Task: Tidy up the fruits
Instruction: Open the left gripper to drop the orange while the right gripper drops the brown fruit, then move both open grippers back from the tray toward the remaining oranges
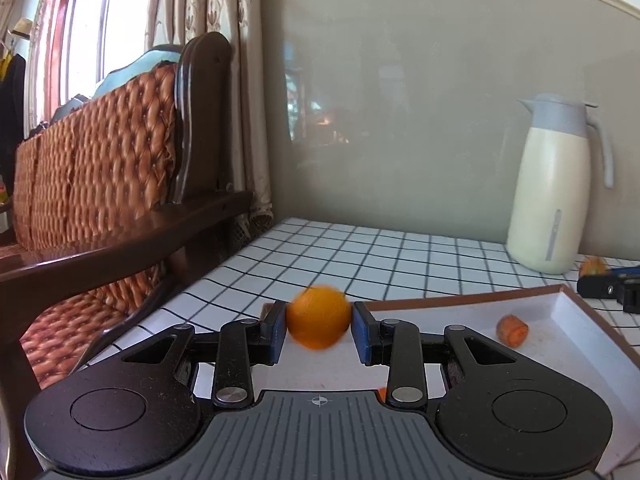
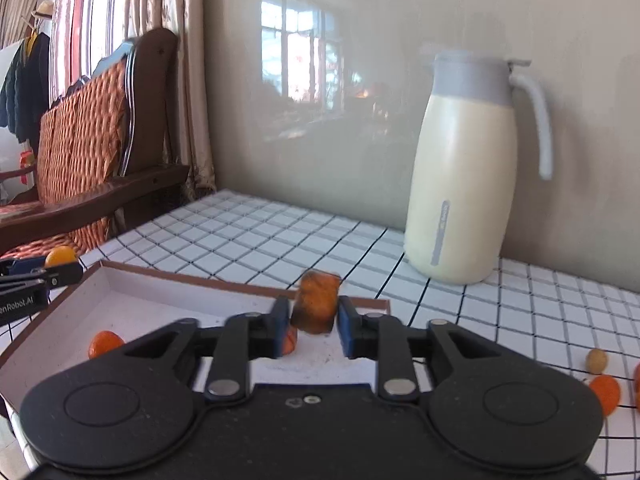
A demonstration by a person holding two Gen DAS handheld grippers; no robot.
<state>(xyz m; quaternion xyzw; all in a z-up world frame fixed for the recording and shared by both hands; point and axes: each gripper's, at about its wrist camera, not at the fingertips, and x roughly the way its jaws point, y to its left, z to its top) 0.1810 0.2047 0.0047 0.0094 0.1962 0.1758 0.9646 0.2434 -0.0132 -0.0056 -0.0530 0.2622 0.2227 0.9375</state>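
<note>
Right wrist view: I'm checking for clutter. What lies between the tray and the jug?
Only bare checkered tablecloth lies between the tray and the jug in the right wrist view; nothing stands there.

Cream jug (image 2: 464, 184) on checked tablecloth (image 2: 248, 236), wooden sofa (image 1: 100, 184), curtains (image 1: 224, 40)

Your right gripper (image 2: 313, 322) holds a blurry brownish-orange chunk of fruit (image 2: 316, 302) between its blue pads (image 2: 280, 330), just above the shallow white tray with a brown rim (image 2: 192, 278). A small round orange fruit (image 2: 105, 343) lies in the tray on the left. Your left gripper (image 2: 38, 276) shows at the far left edge with another small orange fruit (image 2: 60, 256). A tall cream jug with a grey lid (image 2: 464, 168) stands upright on the white checked tablecloth (image 2: 256, 236) by the wall. More small fruits (image 2: 604, 392) lie on the cloth at the right.
</note>
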